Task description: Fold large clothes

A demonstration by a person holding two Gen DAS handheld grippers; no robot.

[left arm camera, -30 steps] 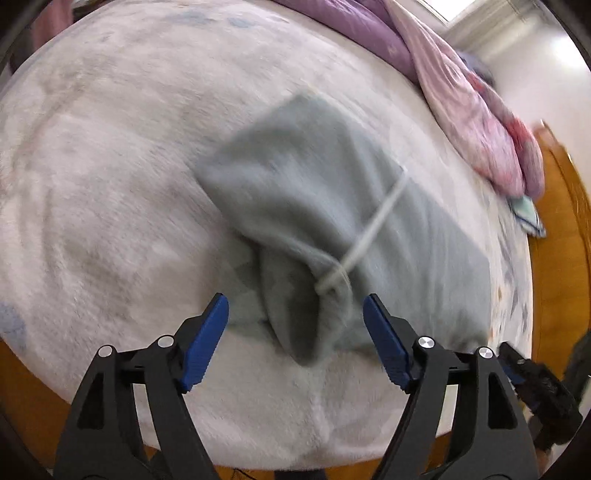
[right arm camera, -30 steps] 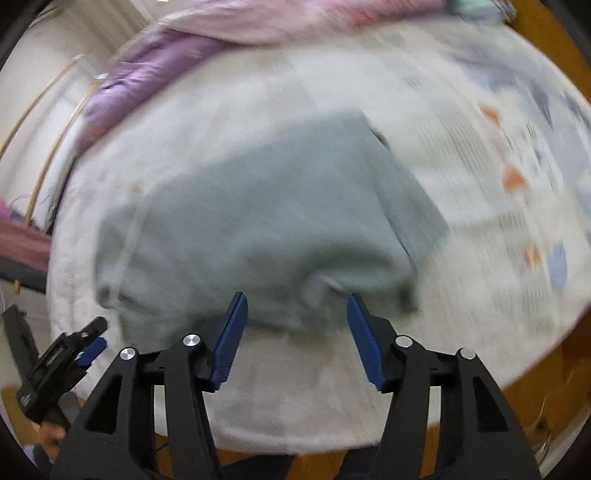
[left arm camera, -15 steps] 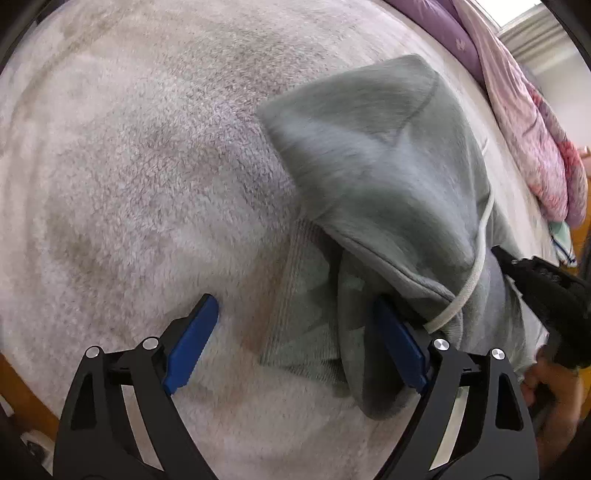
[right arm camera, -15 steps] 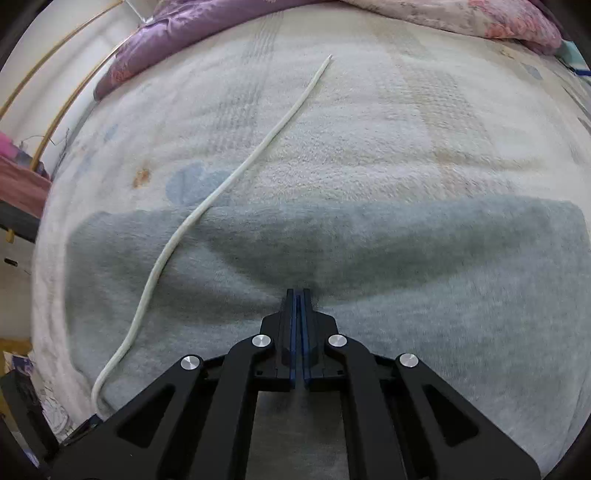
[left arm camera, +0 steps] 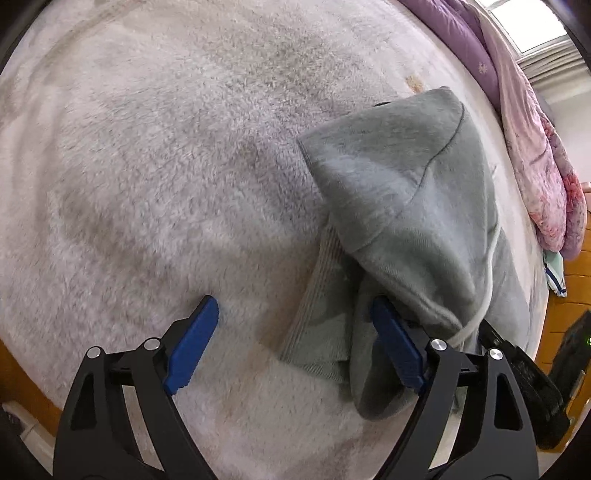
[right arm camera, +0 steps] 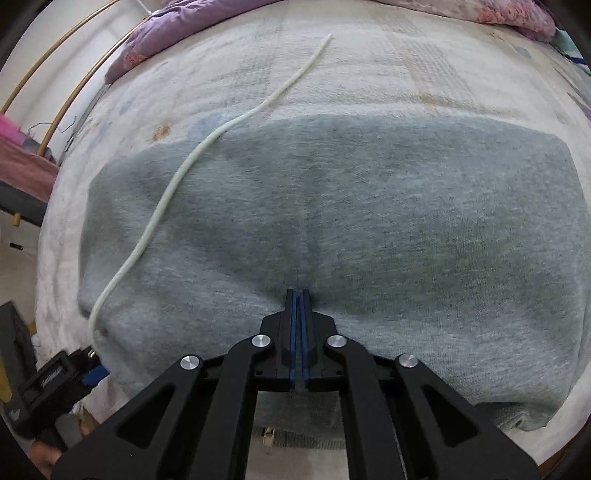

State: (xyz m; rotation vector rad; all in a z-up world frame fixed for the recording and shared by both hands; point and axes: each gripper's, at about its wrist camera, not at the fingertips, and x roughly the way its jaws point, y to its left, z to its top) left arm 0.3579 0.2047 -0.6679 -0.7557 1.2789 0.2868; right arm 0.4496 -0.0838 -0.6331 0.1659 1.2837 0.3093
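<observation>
A grey hooded sweatshirt (left arm camera: 410,221) lies partly folded on the pale fleece blanket (left arm camera: 166,166). Its ribbed hem (left arm camera: 317,325) lies between the jaws of my open left gripper (left arm camera: 291,332), whose right pad (left arm camera: 395,343) touches the fabric. A white drawstring (left arm camera: 487,280) runs down the hood. In the right wrist view the sweatshirt (right arm camera: 369,206) fills the middle, with the drawstring (right arm camera: 177,177) trailing across it onto the blanket. My right gripper (right arm camera: 300,295) is shut, tips pressed on the sweatshirt's near fold; I cannot tell whether cloth is pinched.
A purple and pink quilt (left arm camera: 524,122) is bunched along the far edge of the bed; it also shows in the right wrist view (right arm camera: 166,33). A wooden bed frame (left arm camera: 569,291) is at the right. The left gripper (right arm camera: 62,380) shows at the lower left of the right wrist view.
My right gripper closed from open and came down onto the sweatshirt's near edge. My left gripper moved in low over the hem and stays open. The garment has spread flatter.
</observation>
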